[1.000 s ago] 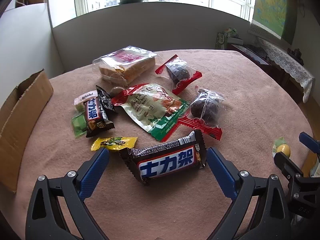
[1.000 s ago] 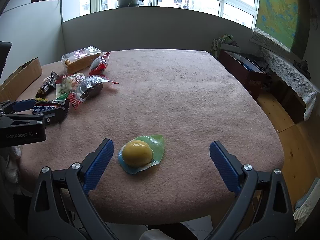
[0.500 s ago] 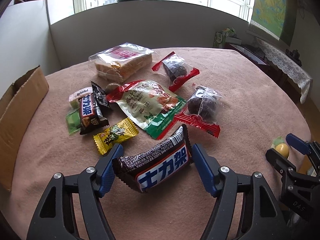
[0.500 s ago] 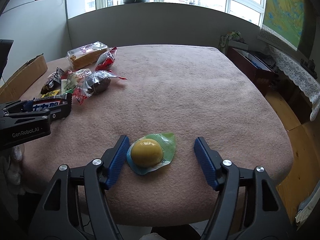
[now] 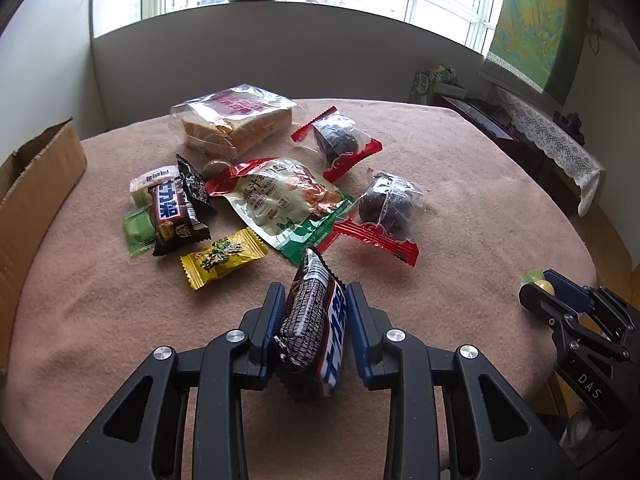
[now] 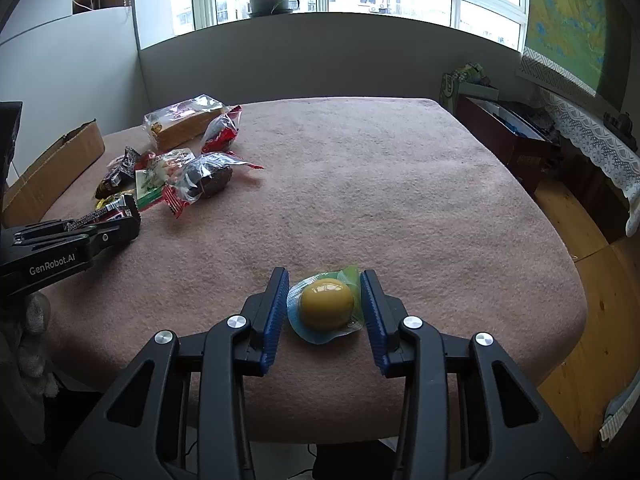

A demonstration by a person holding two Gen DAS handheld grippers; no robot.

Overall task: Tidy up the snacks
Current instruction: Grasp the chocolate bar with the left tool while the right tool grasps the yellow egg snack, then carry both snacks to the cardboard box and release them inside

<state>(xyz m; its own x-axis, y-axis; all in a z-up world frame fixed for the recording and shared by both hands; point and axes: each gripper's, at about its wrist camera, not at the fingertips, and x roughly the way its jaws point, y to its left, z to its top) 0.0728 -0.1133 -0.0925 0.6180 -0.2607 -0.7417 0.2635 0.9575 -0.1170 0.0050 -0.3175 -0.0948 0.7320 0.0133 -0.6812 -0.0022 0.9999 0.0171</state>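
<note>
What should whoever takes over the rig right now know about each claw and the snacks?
Left claw: shut on the chocolate bar, which is tilted on edge.
Right claw: fingers close on both sides of the jelly cup; whether they grip it I cannot tell.
The other snacks, including the bread and yellow candy, lie loose on the table.
The box stands at the table's left edge; its inside is hidden.
Left to do: place both items, then sort the pile.
</note>
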